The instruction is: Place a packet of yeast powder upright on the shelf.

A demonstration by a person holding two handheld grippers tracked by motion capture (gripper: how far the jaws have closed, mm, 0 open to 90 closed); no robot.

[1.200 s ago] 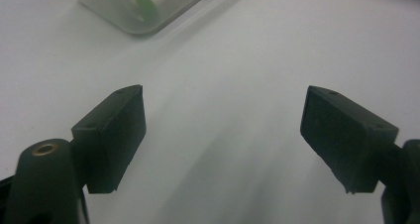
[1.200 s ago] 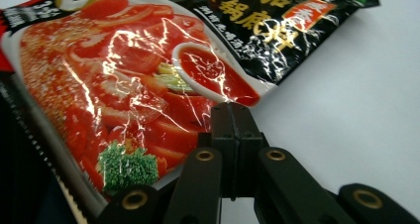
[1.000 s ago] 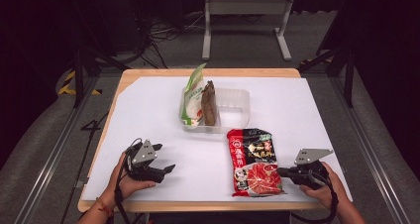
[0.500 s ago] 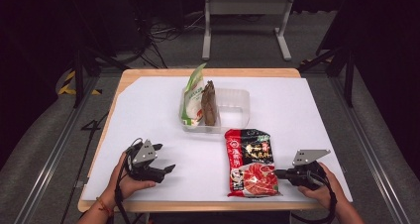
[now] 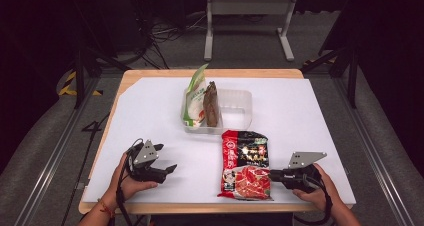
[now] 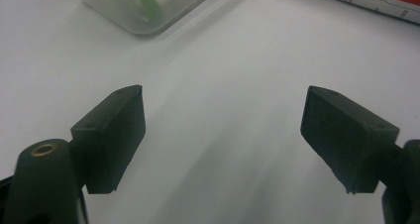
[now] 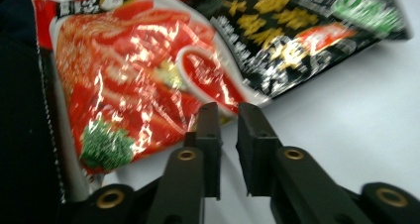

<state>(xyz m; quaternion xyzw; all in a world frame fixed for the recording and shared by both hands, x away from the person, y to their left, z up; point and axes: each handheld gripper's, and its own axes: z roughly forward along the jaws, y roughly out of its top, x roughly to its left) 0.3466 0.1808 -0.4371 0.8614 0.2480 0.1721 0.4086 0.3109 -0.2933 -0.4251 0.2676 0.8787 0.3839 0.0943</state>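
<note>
Fingers of my right gripper (image 5: 274, 175) sit at the near right edge of the glossy red-and-black foil noodle packet (image 5: 245, 164), which lies flat on the white-covered table (image 5: 150, 106), long axis running away from me toward the clear plastic tray (image 5: 239, 106). My left gripper (image 5: 167, 168) waits well left of the packet, fingers wide apart. Seen from my right gripper (image 7: 228, 116), my fingers have just parted slightly, the packet (image 7: 148, 70) just beyond their tips, nothing between them.
</note>
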